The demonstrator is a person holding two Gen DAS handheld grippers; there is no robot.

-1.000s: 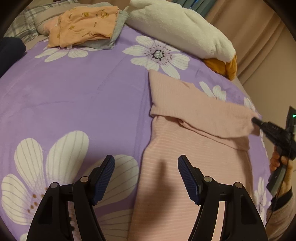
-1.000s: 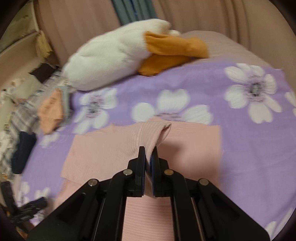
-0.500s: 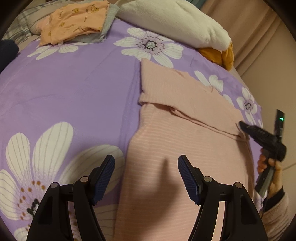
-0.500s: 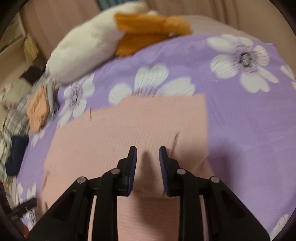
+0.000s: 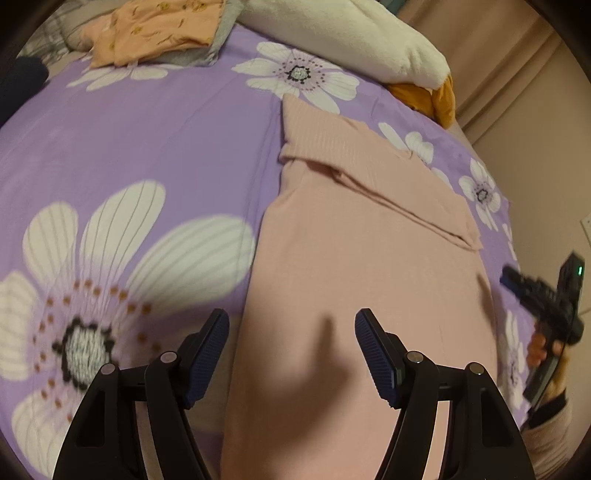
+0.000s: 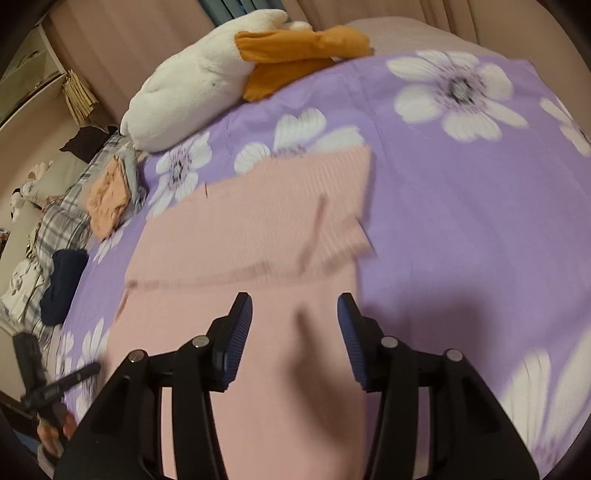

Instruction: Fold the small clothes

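Hovering right claw, opening, pink garment released

A bed covered by a purple sheet printed with large white flowers carries everything. A pink ribbed garment lies flat on it at near centre, its far part folded over. At the far edge rests a white plush toy with orange parts. To the far left lies an orange patterned cloth on a grey one, with a dark navy bundle nearer.
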